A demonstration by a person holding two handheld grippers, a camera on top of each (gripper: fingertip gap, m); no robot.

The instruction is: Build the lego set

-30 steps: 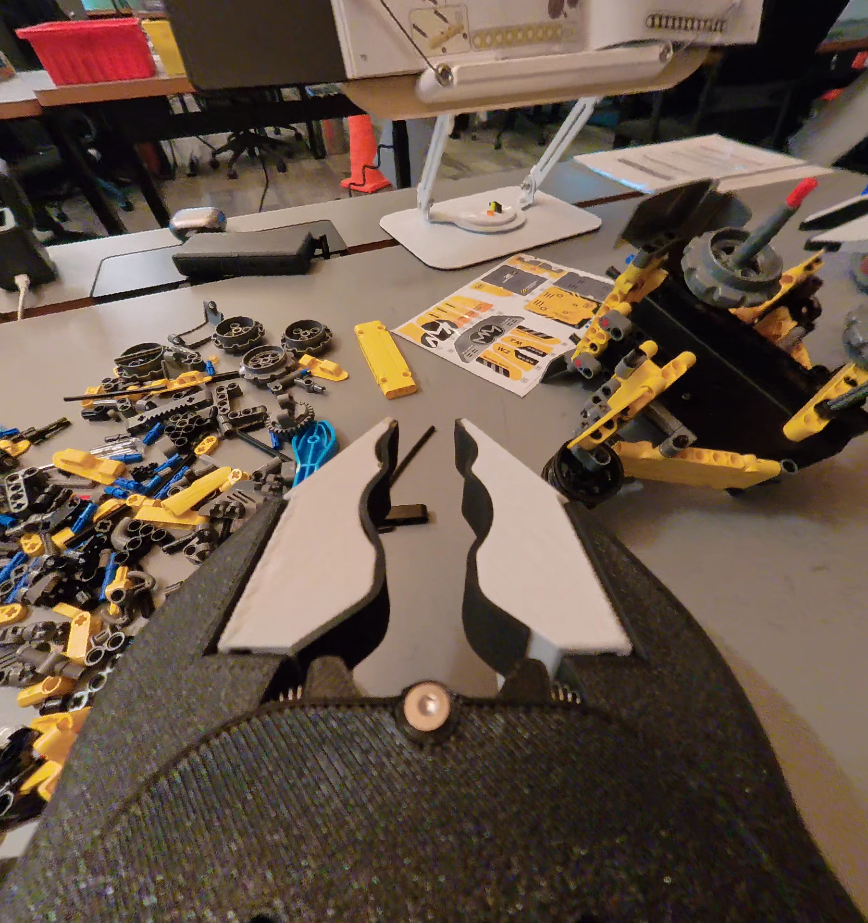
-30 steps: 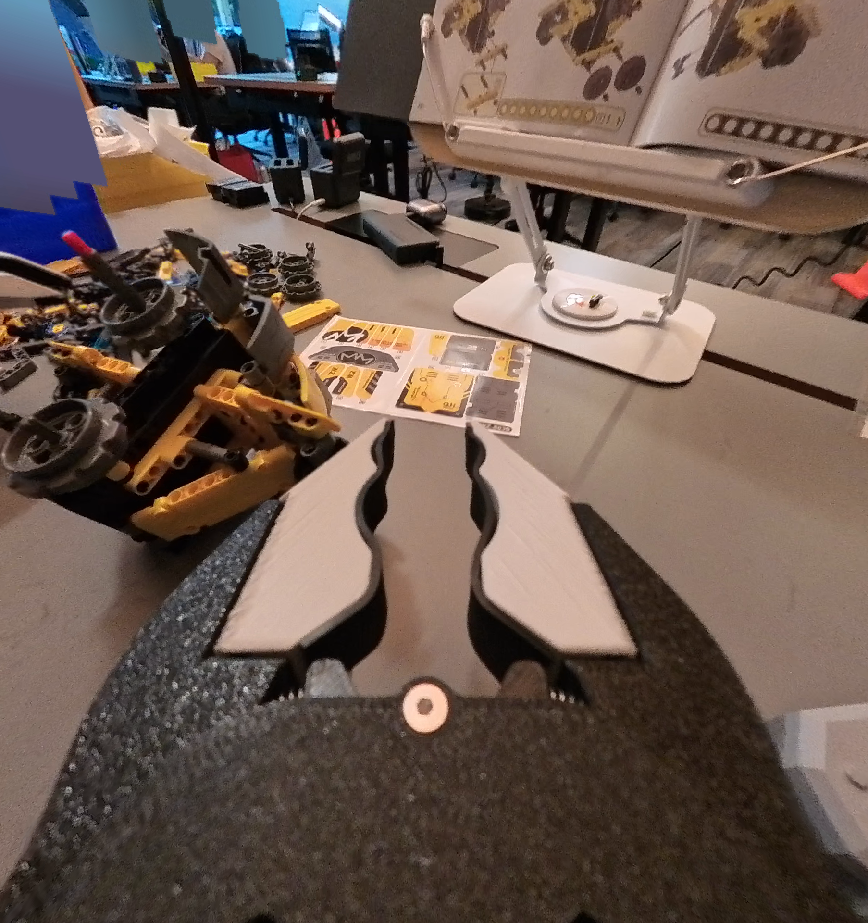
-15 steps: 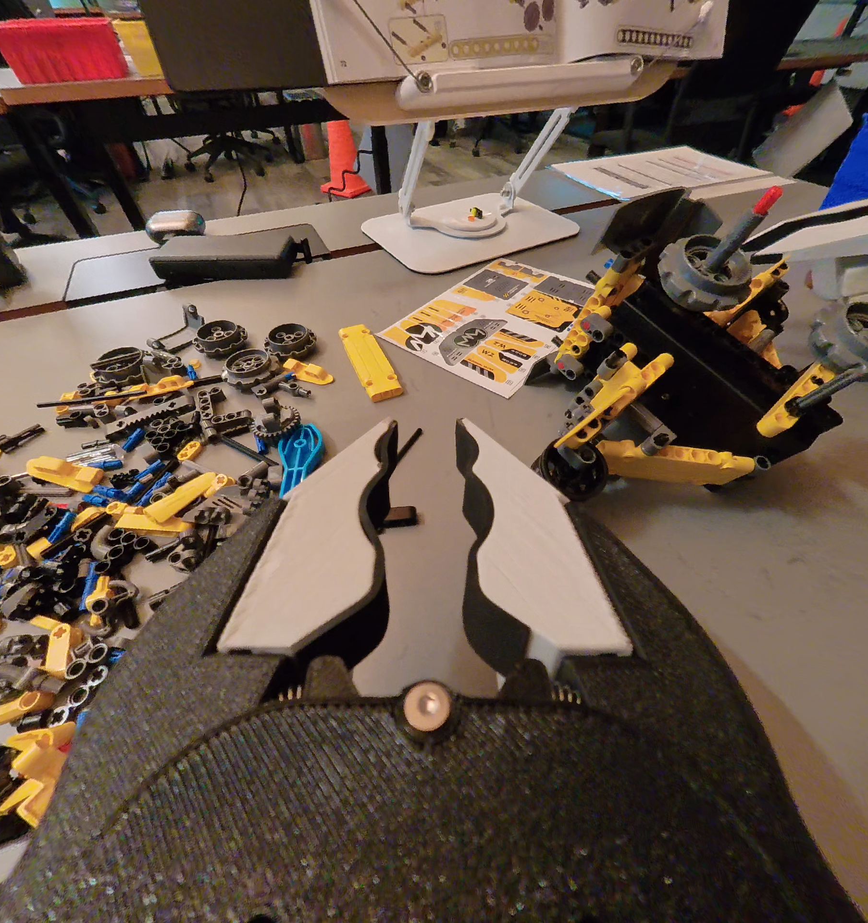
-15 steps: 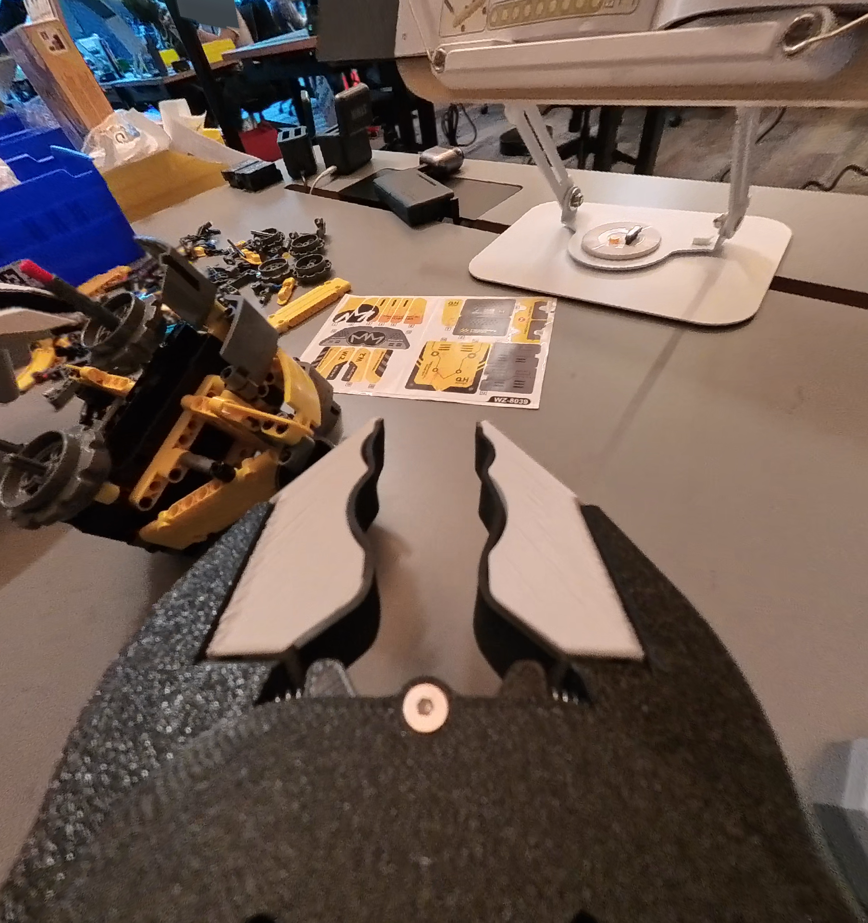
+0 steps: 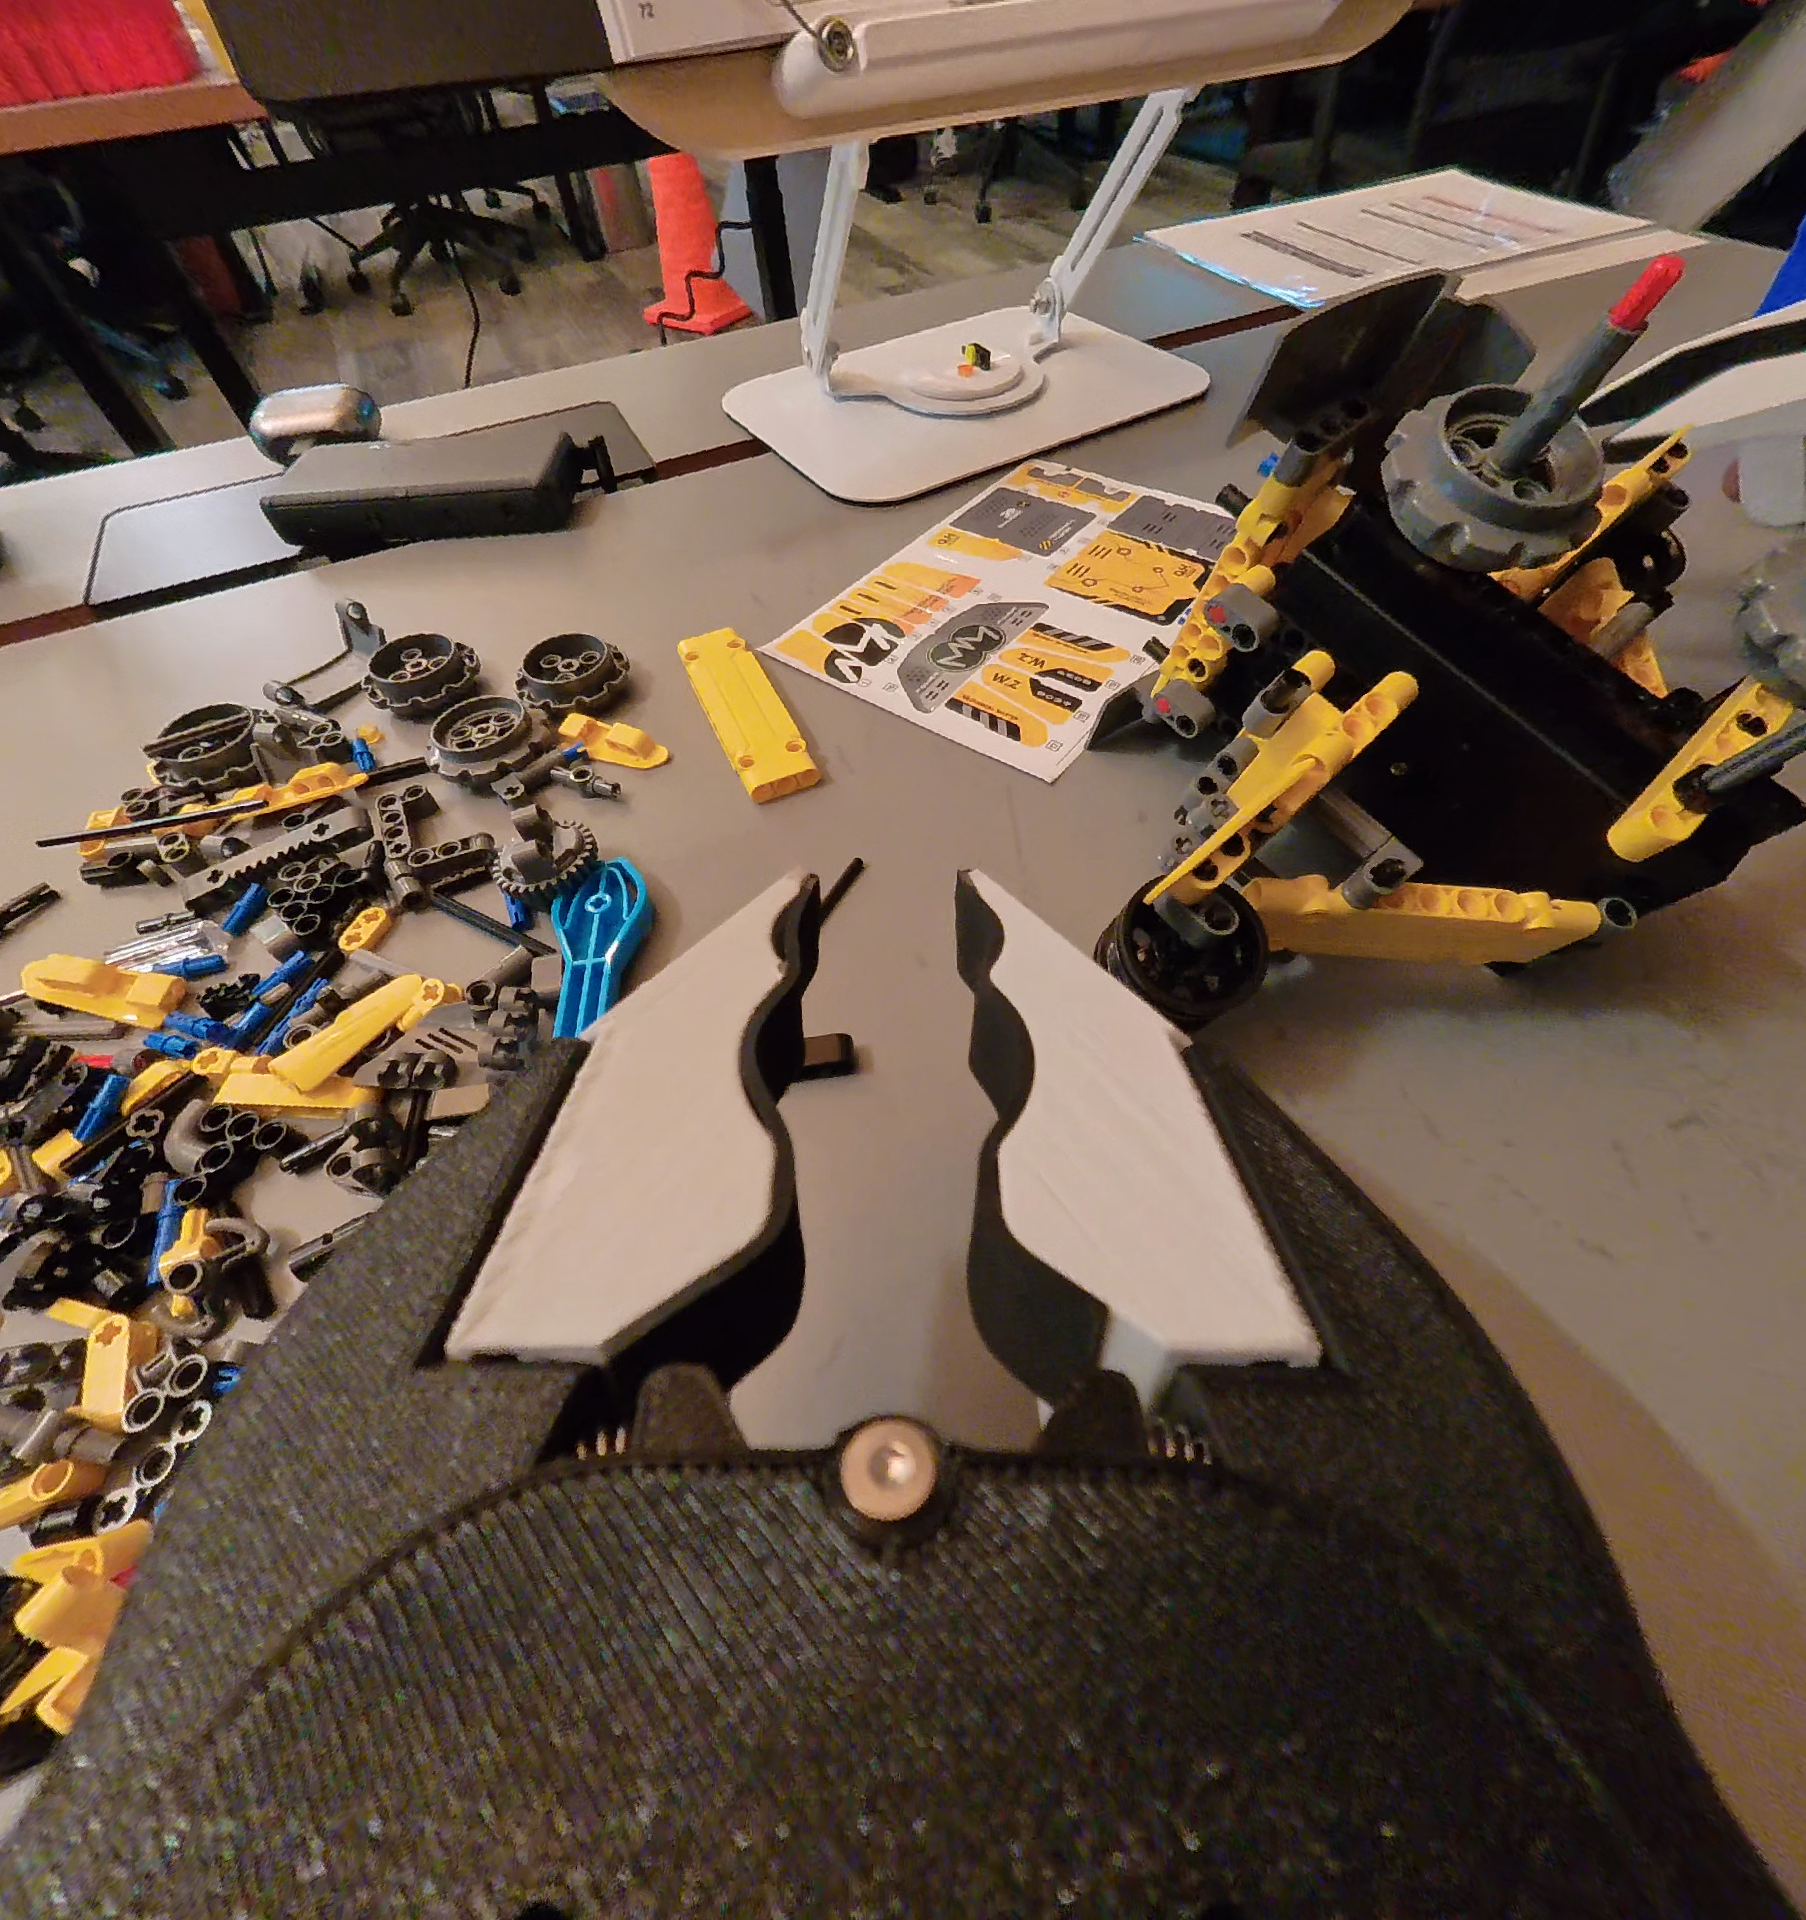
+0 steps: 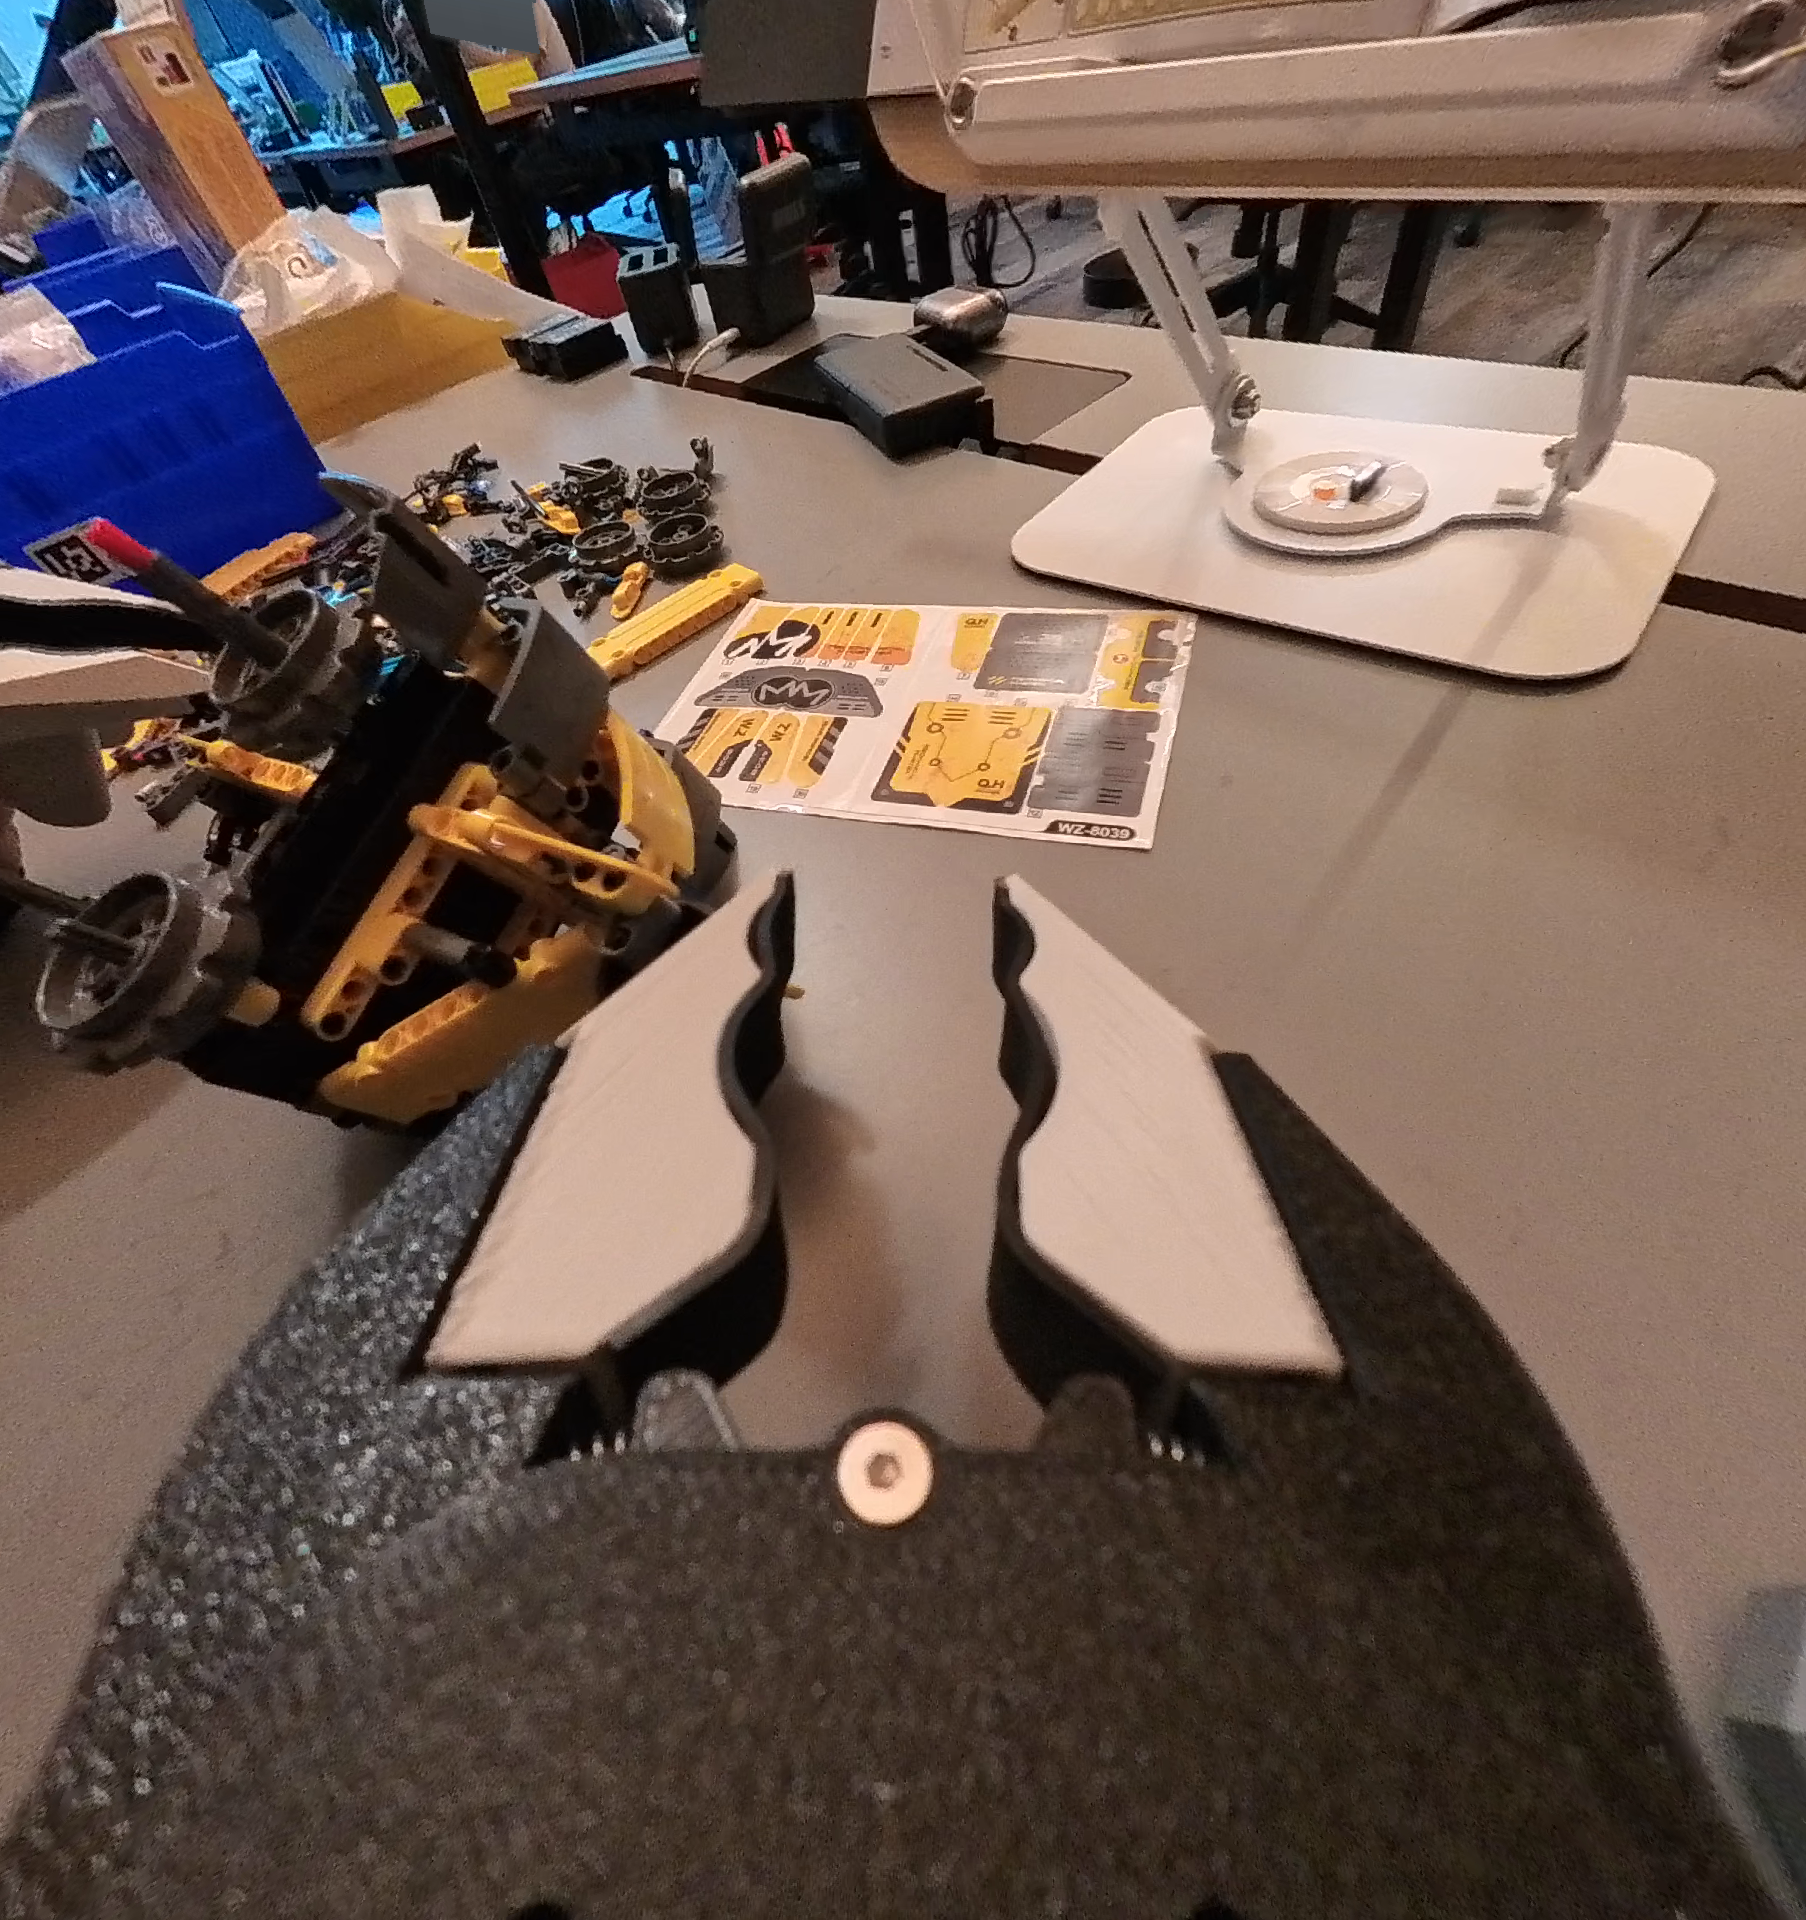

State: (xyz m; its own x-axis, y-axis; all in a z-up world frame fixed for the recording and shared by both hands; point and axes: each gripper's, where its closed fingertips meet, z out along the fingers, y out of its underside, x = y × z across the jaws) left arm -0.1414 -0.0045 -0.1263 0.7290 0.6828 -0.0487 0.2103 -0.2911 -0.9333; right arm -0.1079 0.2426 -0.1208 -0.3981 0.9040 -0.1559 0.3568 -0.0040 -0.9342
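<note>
Above table [image 5: 1501, 1195], both claws agape.

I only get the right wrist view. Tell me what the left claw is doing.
Observer: The left claw is open and empty, over the grey table.
Operator: Say what lies under it.
Observer: A small flat black piece lies on the table, seen between the claw's fingers and partly hidden by one of them.
Operator: Report what is beside it.
Observer: A bright blue lever-shaped plastic piece lies just past the finger on the heap's side, at the edge of a heap of loose yellow, black and blue building pieces.
</note>
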